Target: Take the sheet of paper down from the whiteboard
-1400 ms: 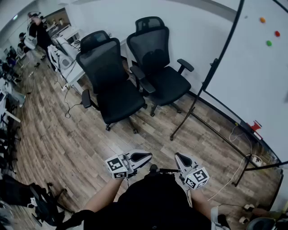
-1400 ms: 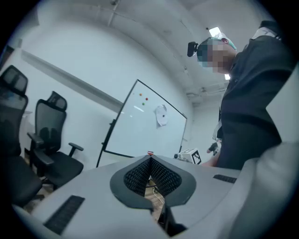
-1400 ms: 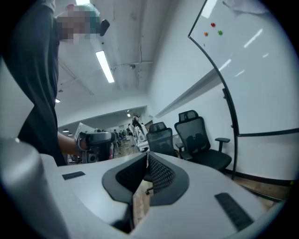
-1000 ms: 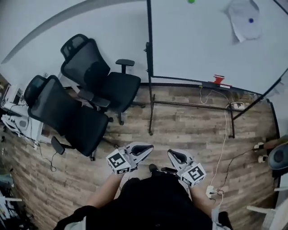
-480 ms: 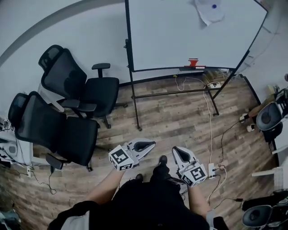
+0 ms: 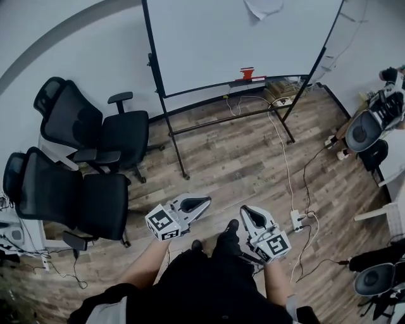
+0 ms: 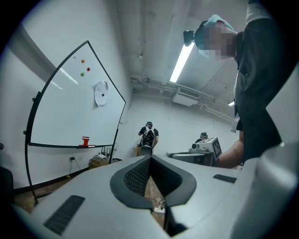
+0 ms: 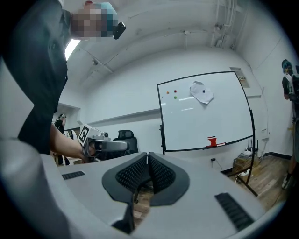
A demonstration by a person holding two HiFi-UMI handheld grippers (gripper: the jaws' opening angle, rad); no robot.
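Two black office chairs (image 6: 104,136) stand on the wood-plank floor (image 6: 221,164) at left. A whiteboard stand (image 6: 171,126) stands upper centre. A white power strip (image 6: 297,221) lies at right.

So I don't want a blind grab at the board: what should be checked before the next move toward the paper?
1. Sheet of paper up on the whiteboard: ok, near its top edge.
2. Left tongs empty: ok, shut on nothing.
3. Right tongs ready to pinch: not ok, shut, empty.
4. Board within reach: not ok, it stands across the floor.
5. Walkway: not ok, cable and power strip lie ahead.
6. What pins the sheet: cannot tell; a dark dot shows on it.
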